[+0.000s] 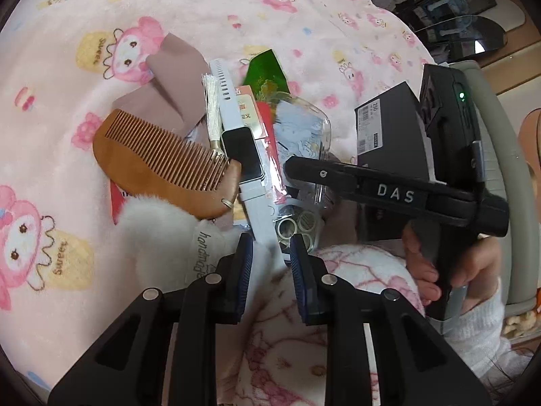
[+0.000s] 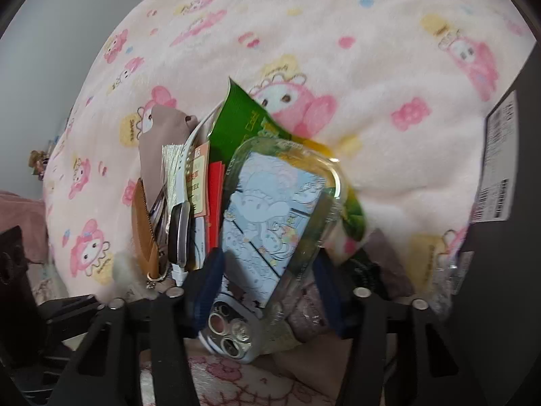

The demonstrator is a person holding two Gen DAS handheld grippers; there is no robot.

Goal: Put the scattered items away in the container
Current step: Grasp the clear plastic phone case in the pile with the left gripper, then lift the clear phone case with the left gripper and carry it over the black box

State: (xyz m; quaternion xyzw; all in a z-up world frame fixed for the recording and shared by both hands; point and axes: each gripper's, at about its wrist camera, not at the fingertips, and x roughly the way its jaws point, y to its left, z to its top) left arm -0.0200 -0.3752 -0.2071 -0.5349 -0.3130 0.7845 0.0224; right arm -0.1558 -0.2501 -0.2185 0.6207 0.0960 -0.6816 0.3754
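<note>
A clear phone case (image 2: 270,209) with a blue cartoon print lies tilted on a pile of small things on the pink blanket. My right gripper (image 2: 267,270) is shut on it, one blue pad against each long edge. Left of the case lie a white smartwatch (image 2: 179,233) and a wooden comb (image 2: 143,233). In the left wrist view my left gripper (image 1: 270,260) stands slightly open. The watch's (image 1: 241,155) strap end lies loosely between its pads, beside the comb (image 1: 162,165). A finger of the right gripper (image 1: 321,174) reaches over the case (image 1: 304,128).
A black box (image 1: 389,135) with a white label stands right of the pile, close behind the right gripper. A green packet (image 1: 263,74), a red packet (image 1: 267,128), a brown cloth (image 1: 175,77) and a white furry charm (image 1: 159,233) share the pile. A hand (image 1: 422,270) holds the right gripper.
</note>
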